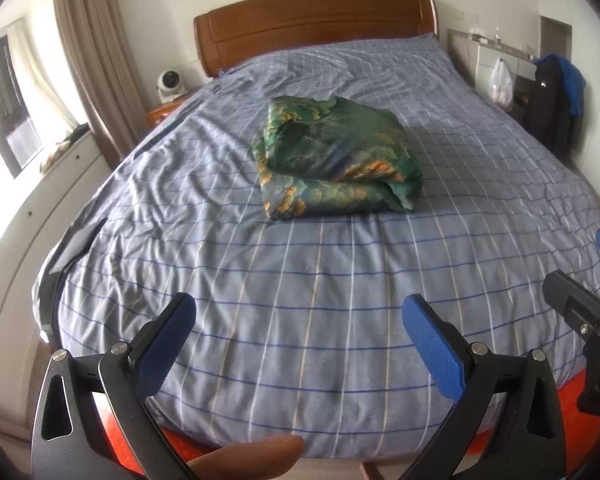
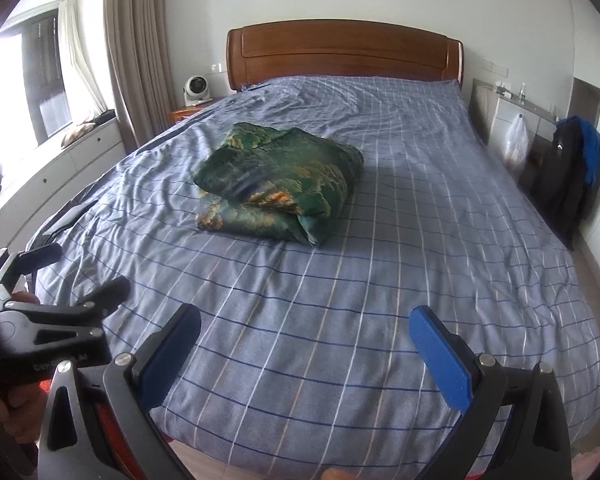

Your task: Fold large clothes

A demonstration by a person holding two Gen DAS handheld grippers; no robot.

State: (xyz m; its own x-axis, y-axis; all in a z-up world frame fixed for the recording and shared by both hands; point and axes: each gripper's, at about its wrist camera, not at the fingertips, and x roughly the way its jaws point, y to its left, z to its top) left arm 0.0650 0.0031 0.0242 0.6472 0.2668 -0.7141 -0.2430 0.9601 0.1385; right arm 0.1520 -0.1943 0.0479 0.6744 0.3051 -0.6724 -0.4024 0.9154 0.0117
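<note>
Silky green floral garment (image 1: 332,156) lies folded, lumpy, on checked bedspread (image 1: 300,300); both tools spread apart, empty.

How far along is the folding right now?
Looks done: the green patterned garment lies in a compact folded bundle on the checked bed cover. In hand: nothing; left tool and right tool are open, held near the bed's foot. Left: possibly squaring the uneven edges.

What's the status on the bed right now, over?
Left gripper open, empty. Right gripper open, empty. Green garment folded in a bundle mid-bed, untouched. Nothing lies between grippers and bundle, only the checked bedspread.
</note>
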